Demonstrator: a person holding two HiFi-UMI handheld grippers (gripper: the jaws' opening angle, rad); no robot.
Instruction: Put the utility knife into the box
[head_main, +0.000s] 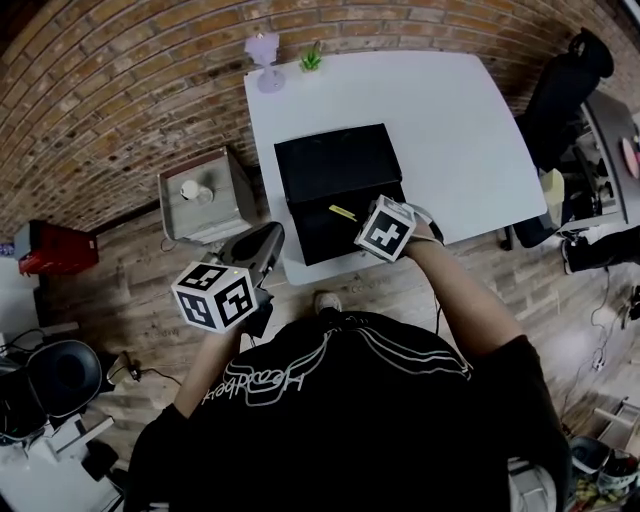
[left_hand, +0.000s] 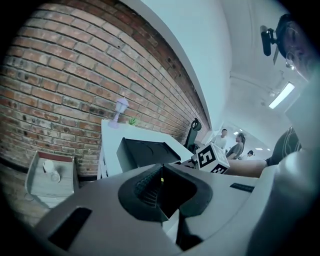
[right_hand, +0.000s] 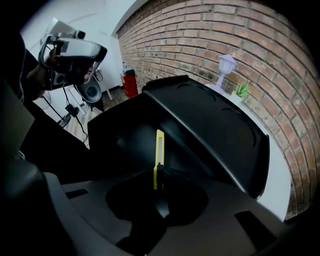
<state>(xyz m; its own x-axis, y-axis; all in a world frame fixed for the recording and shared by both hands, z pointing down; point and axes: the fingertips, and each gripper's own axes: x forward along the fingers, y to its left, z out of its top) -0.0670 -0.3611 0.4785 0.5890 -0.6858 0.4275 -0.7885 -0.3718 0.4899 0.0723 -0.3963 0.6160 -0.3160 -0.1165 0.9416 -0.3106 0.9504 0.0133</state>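
A black box (head_main: 300, 238) stands open at the near edge of the white table (head_main: 450, 130), its lid (head_main: 338, 160) tipped back. My right gripper (head_main: 358, 222) is shut on a slim yellow utility knife (head_main: 342, 212). In the right gripper view the knife (right_hand: 159, 150) sticks straight out from the right gripper (right_hand: 158, 176) over the box's dark inside (right_hand: 125, 145). My left gripper (head_main: 272, 238) hangs off the table's left front corner, apart from the box. In the left gripper view the left gripper (left_hand: 161, 175) looks shut with nothing in it, and the box (left_hand: 145, 150) lies ahead.
A small purple lamp (head_main: 265, 50) and a green plant (head_main: 311, 60) stand at the table's far left corner. A grey side unit with a cup (head_main: 205, 195) is on the floor to the left. A black office chair (head_main: 565, 80) stands at the right.
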